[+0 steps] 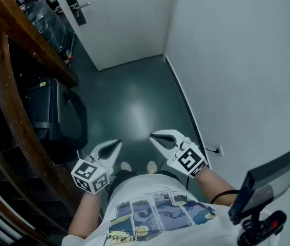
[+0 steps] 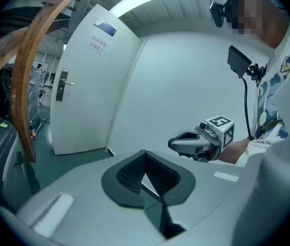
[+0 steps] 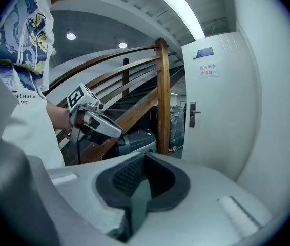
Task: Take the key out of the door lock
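A white door (image 1: 119,19) stands at the far end of a narrow passage. The person stands well back from it with both claws held out low, pointing toward it. The lock (image 1: 76,9) is a dark upright plate near the door's left edge, with a lever handle (image 1: 84,5) sticking out toward the door's middle. The key is too small to make out from here, so whether it sits in the lock cannot be told.

The left claw (image 1: 117,144) is pressed together, its ribbed pads meeting with nothing between them. The right claw (image 1: 154,137) is likewise pressed together and holds nothing. They hover side by side, well apart from the door and not touching each other, above the dark green floor (image 1: 129,96) that runs up to the door's foot.

Two small notices (image 2: 100,37) are stuck high on the door, above the lock; their print is too fine to read. A pale wall (image 1: 237,60) runs from the door's right edge back toward the person, with a socket (image 1: 218,150) low on it, far from the door and just beside the right claw. On the door's lock side a curved wooden rail (image 1: 12,81) sweeps back from it, and a black case (image 1: 47,109) stands on the floor under that rail, between the door and the left claw. The person wears a white printed shirt (image 1: 155,211).
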### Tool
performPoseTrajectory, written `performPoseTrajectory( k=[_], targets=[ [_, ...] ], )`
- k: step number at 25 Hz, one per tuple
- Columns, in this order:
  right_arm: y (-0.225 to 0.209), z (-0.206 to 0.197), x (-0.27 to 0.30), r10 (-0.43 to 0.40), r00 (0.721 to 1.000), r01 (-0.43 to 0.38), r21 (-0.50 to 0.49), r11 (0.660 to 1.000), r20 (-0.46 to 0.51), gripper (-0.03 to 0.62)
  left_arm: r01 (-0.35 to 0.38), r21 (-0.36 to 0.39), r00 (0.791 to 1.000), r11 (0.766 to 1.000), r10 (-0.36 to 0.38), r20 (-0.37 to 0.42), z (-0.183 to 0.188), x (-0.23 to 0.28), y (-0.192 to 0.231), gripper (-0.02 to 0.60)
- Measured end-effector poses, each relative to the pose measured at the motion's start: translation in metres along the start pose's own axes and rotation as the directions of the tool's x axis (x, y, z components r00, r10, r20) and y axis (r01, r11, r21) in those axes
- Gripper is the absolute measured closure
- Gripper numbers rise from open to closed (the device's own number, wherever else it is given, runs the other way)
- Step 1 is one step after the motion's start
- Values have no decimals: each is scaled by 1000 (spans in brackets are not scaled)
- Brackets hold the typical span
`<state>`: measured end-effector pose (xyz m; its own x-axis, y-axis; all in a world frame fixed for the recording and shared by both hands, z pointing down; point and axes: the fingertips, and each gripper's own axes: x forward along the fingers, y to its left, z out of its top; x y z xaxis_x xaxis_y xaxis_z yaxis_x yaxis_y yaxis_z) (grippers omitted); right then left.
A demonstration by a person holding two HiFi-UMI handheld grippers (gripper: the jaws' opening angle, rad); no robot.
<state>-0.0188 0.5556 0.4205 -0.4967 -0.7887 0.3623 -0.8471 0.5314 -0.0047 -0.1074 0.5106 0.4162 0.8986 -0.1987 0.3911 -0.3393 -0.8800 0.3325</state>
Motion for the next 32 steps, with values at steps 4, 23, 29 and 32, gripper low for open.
performPoseTrajectory(
  k=[4, 23, 29, 32],
  targets=[
    [-13, -2, 5, -8, 1000, 8, 9, 1000, 2, 591, -16, -9, 1000, 1000, 16, 13, 9, 5, 13, 575],
    [-152, 59, 160, -101, 992, 100, -22, 995, -78, 582, 63, 0, 994, 998, -63, 87, 125, 72, 200, 575],
    [-199, 109, 237, -128, 990, 125, -49, 991, -61, 568, 71, 20, 994, 997, -72, 86, 170, 82, 278, 575],
    [-212, 126, 265, -101, 993, 96, -74, 993, -62, 568, 56, 7, 992, 998, -56, 109, 184, 85, 303, 575]
  ],
)
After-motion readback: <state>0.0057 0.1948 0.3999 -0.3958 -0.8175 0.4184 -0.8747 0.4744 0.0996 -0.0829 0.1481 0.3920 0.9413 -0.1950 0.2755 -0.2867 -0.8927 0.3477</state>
